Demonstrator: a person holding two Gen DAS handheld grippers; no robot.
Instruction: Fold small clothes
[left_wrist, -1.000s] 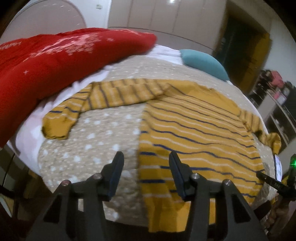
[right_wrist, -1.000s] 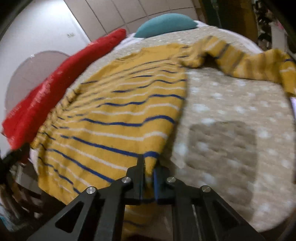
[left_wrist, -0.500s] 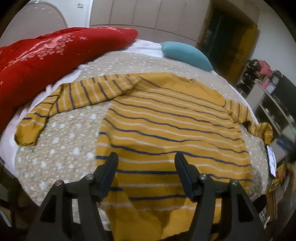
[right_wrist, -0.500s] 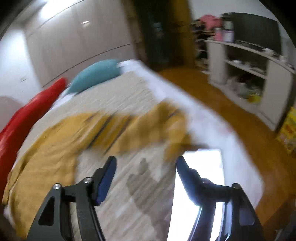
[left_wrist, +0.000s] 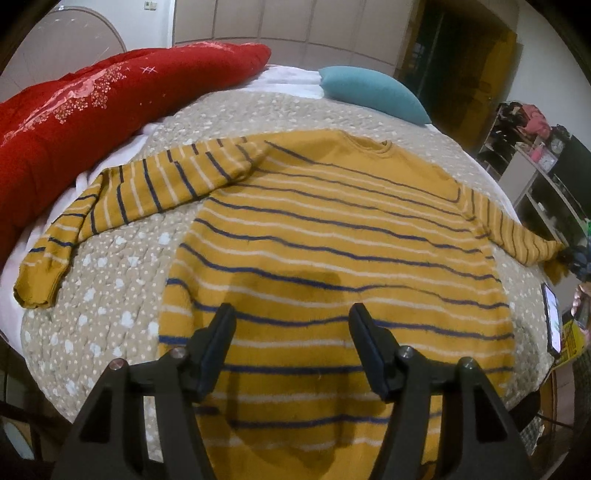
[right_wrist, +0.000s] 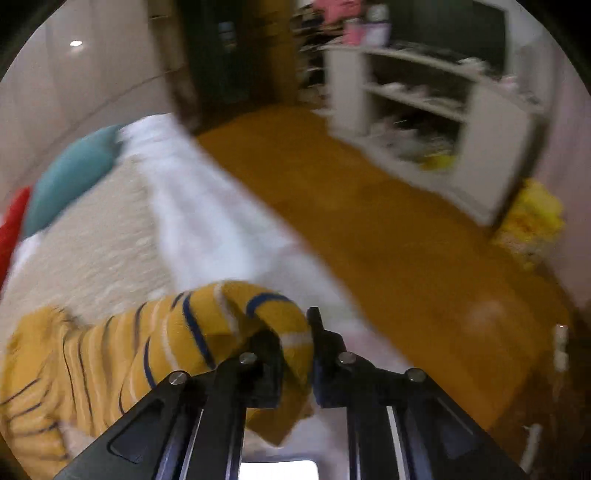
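Note:
A mustard-yellow sweater (left_wrist: 332, 236) with blue and white stripes lies flat on the dotted beige bedspread (left_wrist: 110, 295), both sleeves spread out. My left gripper (left_wrist: 291, 332) is open and empty, hovering over the sweater's lower hem area. In the right wrist view my right gripper (right_wrist: 291, 347) is shut on the cuff end of the right sleeve (right_wrist: 258, 321), near the bed's right edge. That sleeve also shows in the left wrist view (left_wrist: 517, 236) at far right.
A red quilt (left_wrist: 92, 110) lies along the bed's far left and a teal pillow (left_wrist: 373, 92) at the head. A phone (left_wrist: 552, 317) lies at the bed's right edge. White shelves (right_wrist: 443, 110) and an orange floor (right_wrist: 369, 221) lie beyond the bed.
My right gripper let go of the sweater's hem, swung right and closed on the right sleeve cuff. My left gripper shifted right over the sweater's body, still open.

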